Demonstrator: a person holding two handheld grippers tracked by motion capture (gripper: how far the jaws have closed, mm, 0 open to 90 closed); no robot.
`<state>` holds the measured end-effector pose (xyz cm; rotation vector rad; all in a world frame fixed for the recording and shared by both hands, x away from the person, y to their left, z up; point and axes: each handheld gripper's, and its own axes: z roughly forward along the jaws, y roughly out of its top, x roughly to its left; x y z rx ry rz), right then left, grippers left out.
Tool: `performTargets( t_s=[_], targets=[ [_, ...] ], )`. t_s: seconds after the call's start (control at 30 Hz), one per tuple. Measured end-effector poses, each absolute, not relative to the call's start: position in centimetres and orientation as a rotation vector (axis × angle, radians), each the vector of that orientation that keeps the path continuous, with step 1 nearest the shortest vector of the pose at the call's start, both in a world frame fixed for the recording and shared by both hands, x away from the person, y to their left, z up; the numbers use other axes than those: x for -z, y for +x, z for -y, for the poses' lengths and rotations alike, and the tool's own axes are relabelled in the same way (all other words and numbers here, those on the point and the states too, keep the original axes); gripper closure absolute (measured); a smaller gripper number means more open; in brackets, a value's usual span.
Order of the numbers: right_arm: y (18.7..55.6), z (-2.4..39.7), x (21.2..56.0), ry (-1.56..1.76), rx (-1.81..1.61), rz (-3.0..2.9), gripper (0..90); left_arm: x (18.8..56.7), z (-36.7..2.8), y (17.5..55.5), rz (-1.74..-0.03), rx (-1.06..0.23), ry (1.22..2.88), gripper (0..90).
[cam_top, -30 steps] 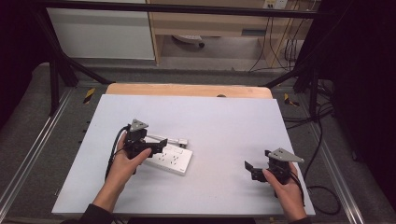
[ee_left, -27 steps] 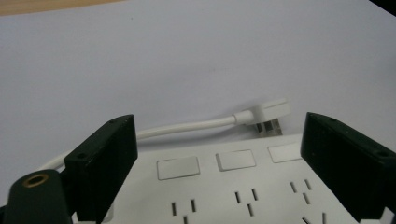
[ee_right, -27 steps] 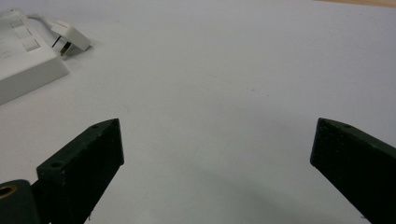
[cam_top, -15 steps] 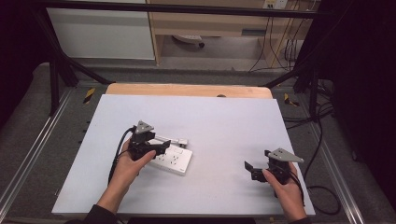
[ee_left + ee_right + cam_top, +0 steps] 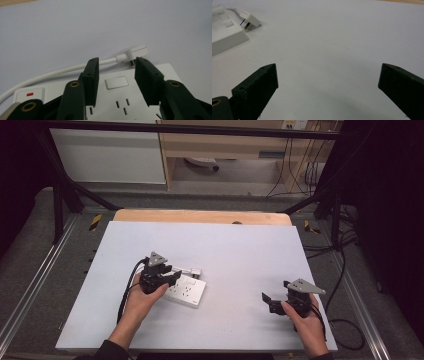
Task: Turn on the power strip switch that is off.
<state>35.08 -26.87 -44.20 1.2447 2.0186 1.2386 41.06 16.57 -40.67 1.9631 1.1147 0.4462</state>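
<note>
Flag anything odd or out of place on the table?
Nothing damaged or spilled. The white power strip lies at a slant on the table, its own plug loose beside it, prongs bare, plugged into nothing. The left gripper, jaws just closing, sits over the strip, gripping nothing.

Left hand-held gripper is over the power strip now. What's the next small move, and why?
Probably ease the left hand-held gripper forward toward the plug. Its jaws have just been closing, but nothing is between them yet; they hang over the power strip, with the plug lying beyond its far edge.
</note>
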Motion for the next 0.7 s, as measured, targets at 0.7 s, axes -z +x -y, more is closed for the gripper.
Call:
performTargets(
  t_s=[0.7],
  targets=[
    [35.1,26.8,44.2,1.243,-1.238,-2.023,3.2,41.9,-17.2,41.6,-1.138,-0.420,1.958,76.4]
  ],
)
